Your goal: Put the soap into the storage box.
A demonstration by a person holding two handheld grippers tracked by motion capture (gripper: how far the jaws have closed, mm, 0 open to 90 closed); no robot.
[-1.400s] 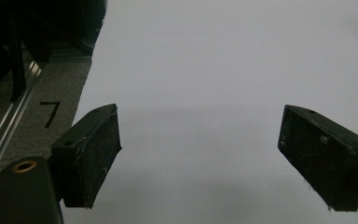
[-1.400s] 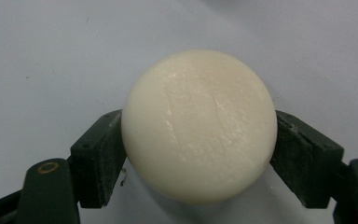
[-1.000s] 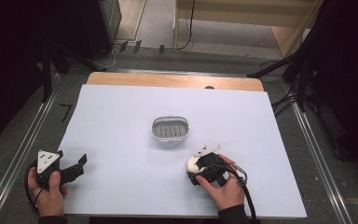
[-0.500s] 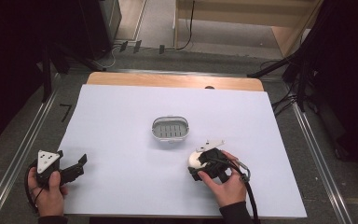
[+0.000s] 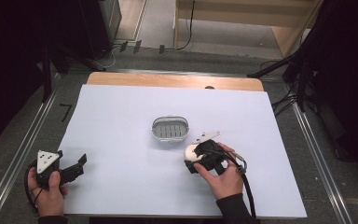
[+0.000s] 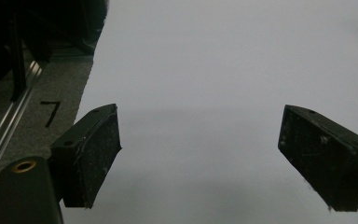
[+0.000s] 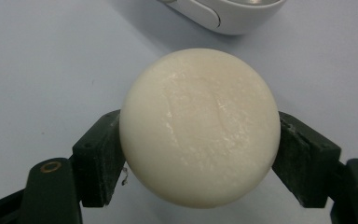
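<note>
One step looks done: right claw (image 7: 199,154) clenched on the soap (image 7: 199,127). Placement in the dish (image 5: 169,129) remains; left claw (image 6: 200,158) released, idle.

Even overhead light, dark surroundings, soft shadows; close-up views slightly blurred.

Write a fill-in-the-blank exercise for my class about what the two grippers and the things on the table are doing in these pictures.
1. The right gripper is shut on a round, cream-white bar of ____.
2. The left gripper has its jaws ____, with nothing between them.
3. The slotted soap dish sits near the ____ of the white table.
4. In the high view, the soap is to the ____ of the dish and nearer the person.

Missing words: soap; open; middle; right
</note>
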